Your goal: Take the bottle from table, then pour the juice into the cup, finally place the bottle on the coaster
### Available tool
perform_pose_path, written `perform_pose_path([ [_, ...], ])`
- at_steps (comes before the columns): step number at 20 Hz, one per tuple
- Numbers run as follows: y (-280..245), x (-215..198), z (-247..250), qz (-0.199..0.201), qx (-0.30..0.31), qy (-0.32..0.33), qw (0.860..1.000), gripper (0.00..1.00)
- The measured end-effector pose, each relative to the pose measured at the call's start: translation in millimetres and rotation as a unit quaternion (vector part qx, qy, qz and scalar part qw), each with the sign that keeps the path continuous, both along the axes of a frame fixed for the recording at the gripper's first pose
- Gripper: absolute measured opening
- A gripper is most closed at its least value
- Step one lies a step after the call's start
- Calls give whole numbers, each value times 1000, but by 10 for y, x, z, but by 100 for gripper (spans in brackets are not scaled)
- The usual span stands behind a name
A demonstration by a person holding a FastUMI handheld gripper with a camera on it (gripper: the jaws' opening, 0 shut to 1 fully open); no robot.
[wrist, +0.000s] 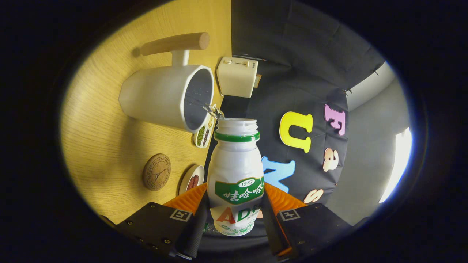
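Observation:
My gripper is shut on a small white bottle with a green neck ring and a green label, both fingers pressing its lower body. The whole view is rolled on its side, so the bottle is tipped over. Its open mouth sits just beside the rim of a white cup with a wooden handle, and a thin stream of clear liquid runs from the mouth toward the cup's opening. A round brown coaster lies on the wooden table, closer to the fingers than the cup.
A cream toaster stands beyond the cup at the table's far edge. Two small dishes with food, one by the cup's rim and one near the coaster, line that edge too.

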State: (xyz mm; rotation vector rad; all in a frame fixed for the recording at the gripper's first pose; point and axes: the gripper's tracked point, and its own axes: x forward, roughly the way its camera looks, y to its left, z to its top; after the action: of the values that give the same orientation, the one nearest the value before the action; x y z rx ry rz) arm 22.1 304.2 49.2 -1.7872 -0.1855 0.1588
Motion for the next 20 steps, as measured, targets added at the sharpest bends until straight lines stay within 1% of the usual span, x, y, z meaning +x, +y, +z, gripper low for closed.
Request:
perform_pose_path([
  [20, 35, -19, 272, 2, -42, -31, 999, 71],
])
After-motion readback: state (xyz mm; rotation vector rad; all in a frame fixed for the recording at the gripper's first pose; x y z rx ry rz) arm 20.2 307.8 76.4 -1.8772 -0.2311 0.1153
